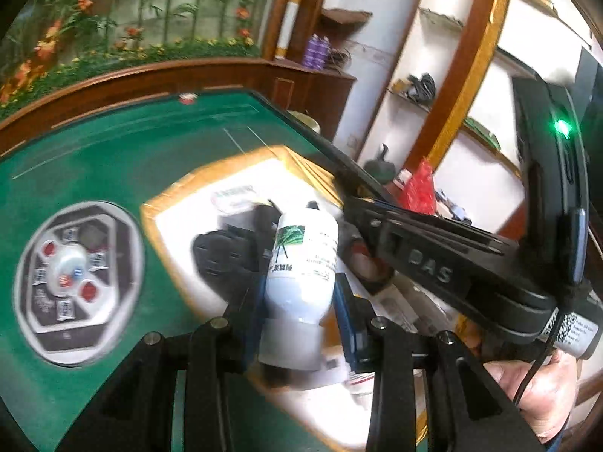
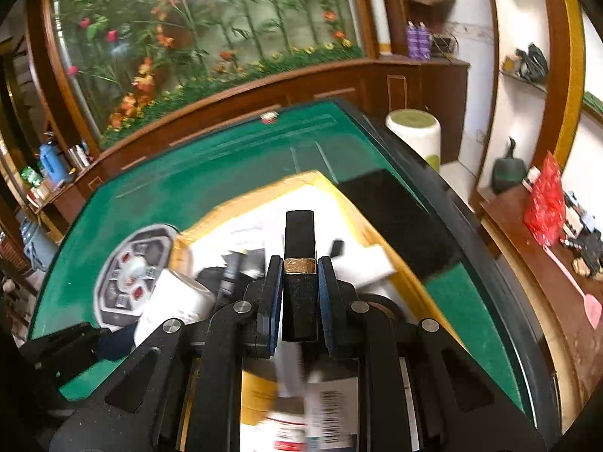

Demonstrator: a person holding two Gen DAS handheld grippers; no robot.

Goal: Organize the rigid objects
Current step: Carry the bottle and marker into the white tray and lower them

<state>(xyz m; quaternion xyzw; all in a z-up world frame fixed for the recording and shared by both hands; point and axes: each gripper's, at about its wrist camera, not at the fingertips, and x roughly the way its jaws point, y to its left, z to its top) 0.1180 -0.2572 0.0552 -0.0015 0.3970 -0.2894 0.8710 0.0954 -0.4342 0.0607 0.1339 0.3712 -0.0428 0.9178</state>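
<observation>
My left gripper (image 1: 301,293) is shut on a white bottle (image 1: 301,271) with a green leaf label, held above a yellow-rimmed cardboard box (image 1: 169,203). My right gripper (image 2: 299,293) is shut on a slim black tube with a gold band (image 2: 299,241), also over the box (image 2: 339,192). In the left wrist view the right gripper's black body (image 1: 433,263) crosses from the right, with a hand (image 1: 542,388) behind it. The white bottle (image 2: 173,301) shows at the lower left of the right wrist view. Dark items and white packaging lie blurred inside the box.
The box sits on a green felt table (image 2: 226,173) with a round control panel (image 1: 71,275) in its middle. A white stool (image 2: 414,132) stands past the table's far corner. A wooden side counter (image 2: 535,263) carries a red bag (image 2: 546,203) and a pink spatula (image 2: 580,290).
</observation>
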